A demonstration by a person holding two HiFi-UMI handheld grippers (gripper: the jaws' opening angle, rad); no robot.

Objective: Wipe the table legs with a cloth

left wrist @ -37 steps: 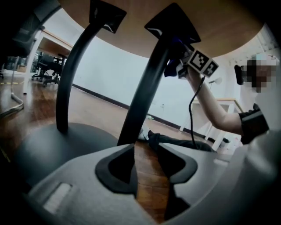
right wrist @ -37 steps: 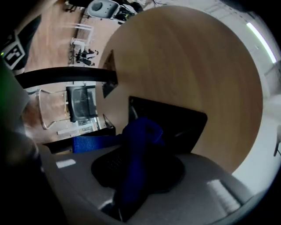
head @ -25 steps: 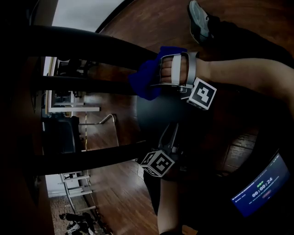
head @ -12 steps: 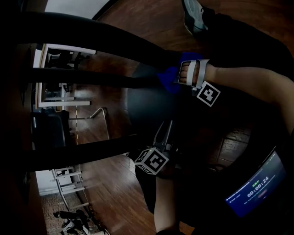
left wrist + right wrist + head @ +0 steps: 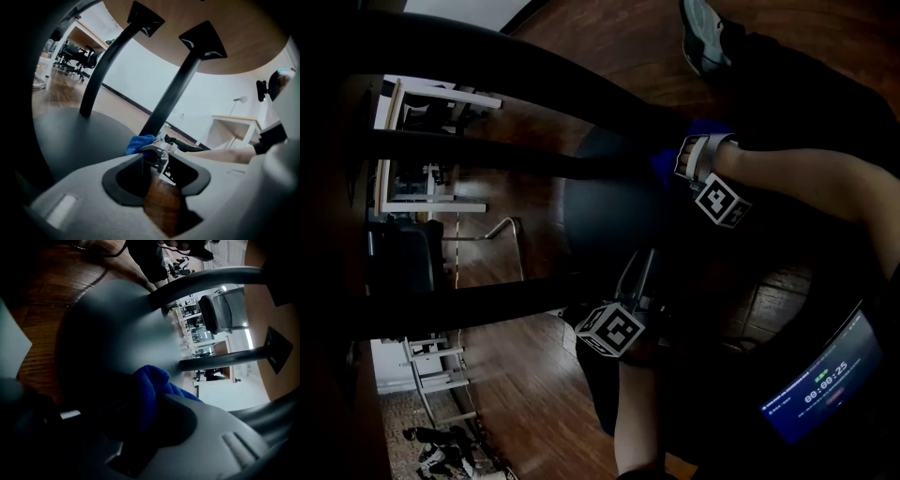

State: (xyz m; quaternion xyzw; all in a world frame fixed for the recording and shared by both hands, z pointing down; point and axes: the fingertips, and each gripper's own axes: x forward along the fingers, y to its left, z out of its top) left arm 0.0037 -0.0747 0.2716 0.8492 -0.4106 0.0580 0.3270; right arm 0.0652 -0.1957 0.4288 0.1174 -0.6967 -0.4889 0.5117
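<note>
The blue cloth [image 5: 149, 389] is bunched in the right gripper [image 5: 140, 423], whose fingers [image 5: 201, 427] are clenched on a fold of it. The rest of the cloth spills forward, low on a black table leg [image 5: 176, 89], just where the leg comes down to the round dark base [image 5: 70, 136]. In the head view the cloth [image 5: 664, 165] shows only as a sliver of blue beside the right gripper [image 5: 680, 157], so how much of it lies on the leg cannot be told. The left gripper [image 5: 159, 183] hovers a little apart over the wooden floor [image 5: 534, 394]. Its fingers [image 5: 122, 180] are released, standing partly apart with nothing between them but floorboards. Above, the underside of the table [image 5: 243, 37] carries the brackets of two more legs, and it is dim under there. The main risk I see is the grip: the cloth is held by one fold, so dragging it hard along the leg could pull it out of the fingers. At the joint with the base the cloth could also ride up, letting bare plastic scrape the leg, or it could cover only the near face of the leg and leave the far side unwiped.
</note>
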